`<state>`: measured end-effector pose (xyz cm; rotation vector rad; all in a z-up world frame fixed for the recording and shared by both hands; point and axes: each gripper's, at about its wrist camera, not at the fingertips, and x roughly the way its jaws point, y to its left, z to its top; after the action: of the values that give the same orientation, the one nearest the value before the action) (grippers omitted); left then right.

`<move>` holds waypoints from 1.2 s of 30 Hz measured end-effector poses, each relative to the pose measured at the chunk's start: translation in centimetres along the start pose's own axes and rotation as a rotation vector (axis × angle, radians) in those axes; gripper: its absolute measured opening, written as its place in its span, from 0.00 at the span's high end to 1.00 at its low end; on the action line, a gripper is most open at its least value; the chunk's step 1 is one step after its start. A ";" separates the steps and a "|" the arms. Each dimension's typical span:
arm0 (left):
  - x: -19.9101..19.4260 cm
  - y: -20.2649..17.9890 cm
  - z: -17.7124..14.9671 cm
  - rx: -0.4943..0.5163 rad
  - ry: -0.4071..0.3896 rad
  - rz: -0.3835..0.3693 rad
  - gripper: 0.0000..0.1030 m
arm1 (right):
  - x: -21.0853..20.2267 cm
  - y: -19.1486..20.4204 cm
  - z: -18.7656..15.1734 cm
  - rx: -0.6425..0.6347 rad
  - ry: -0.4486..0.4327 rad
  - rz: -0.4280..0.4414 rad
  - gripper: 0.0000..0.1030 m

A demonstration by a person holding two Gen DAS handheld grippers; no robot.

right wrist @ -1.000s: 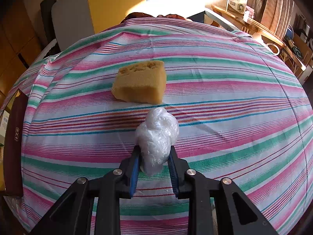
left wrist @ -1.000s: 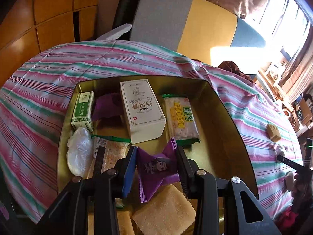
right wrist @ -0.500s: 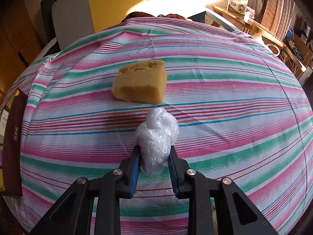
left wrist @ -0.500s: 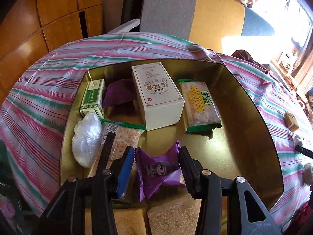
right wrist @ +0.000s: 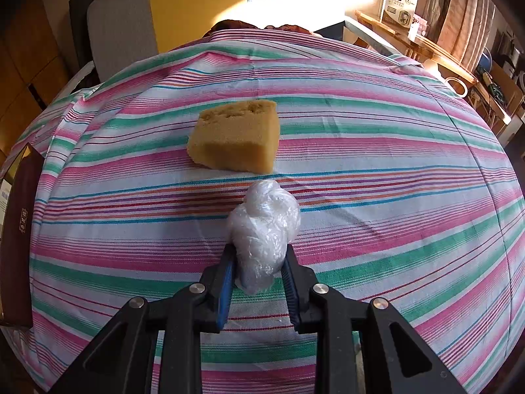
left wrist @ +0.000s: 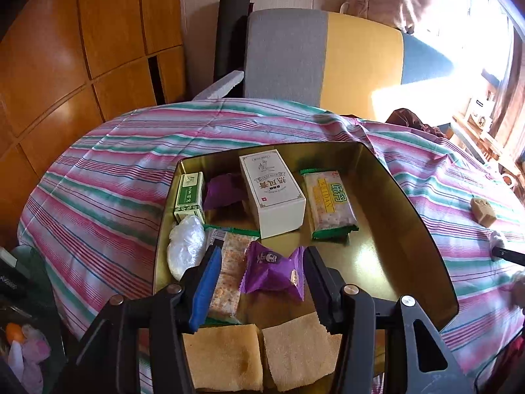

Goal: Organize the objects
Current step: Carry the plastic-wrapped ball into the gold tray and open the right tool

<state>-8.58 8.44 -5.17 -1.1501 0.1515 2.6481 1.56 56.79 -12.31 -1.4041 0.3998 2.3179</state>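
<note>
My left gripper (left wrist: 262, 256) is open above the gold tin box (left wrist: 410, 210). A purple candy packet (left wrist: 272, 272) lies loose on the tin floor between its fingers, touching neither. The tin also holds a white carton (left wrist: 272, 193), a green-edged cracker pack (left wrist: 328, 203), a small green box (left wrist: 189, 193), a second purple wrapper (left wrist: 223, 190), a crumpled plastic ball (left wrist: 185, 246), a biscuit pack (left wrist: 229, 272) and two yellow sponges (left wrist: 262, 351). My right gripper (right wrist: 259, 256) is shut on a crumpled clear plastic ball (right wrist: 264, 229) at the striped cloth. A yellow sponge (right wrist: 236, 138) lies just beyond it.
The striped tablecloth (left wrist: 108, 180) covers a round table. A grey-and-yellow chair (left wrist: 321, 55) stands behind it. The tin's dark outer wall (right wrist: 19, 229) shows at the left of the right wrist view. A shelf with boxes (right wrist: 403, 10) stands at the far right.
My left gripper has opened and let go of the purple candy packet, which now lies in the tin, and has drawn back and up. My right gripper has not moved.
</note>
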 end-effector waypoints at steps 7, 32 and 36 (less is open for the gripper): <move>-2.7 -0.5 0.1 0.024 -0.070 0.011 0.45 | -0.1 0.1 -0.1 -0.004 -0.004 -0.006 0.74; -4.3 3.3 -1.8 -0.053 -0.077 -0.004 0.42 | -10.8 12.8 0.4 -0.163 -0.209 0.210 0.74; -4.4 5.1 -2.0 -0.086 -0.080 0.013 0.42 | -11.9 18.7 -0.4 -0.260 -0.212 0.302 0.74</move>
<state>-5.61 2.36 -3.31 -1.0696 0.0307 2.7317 -2.07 37.99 -1.22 -1.2609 0.2690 2.8184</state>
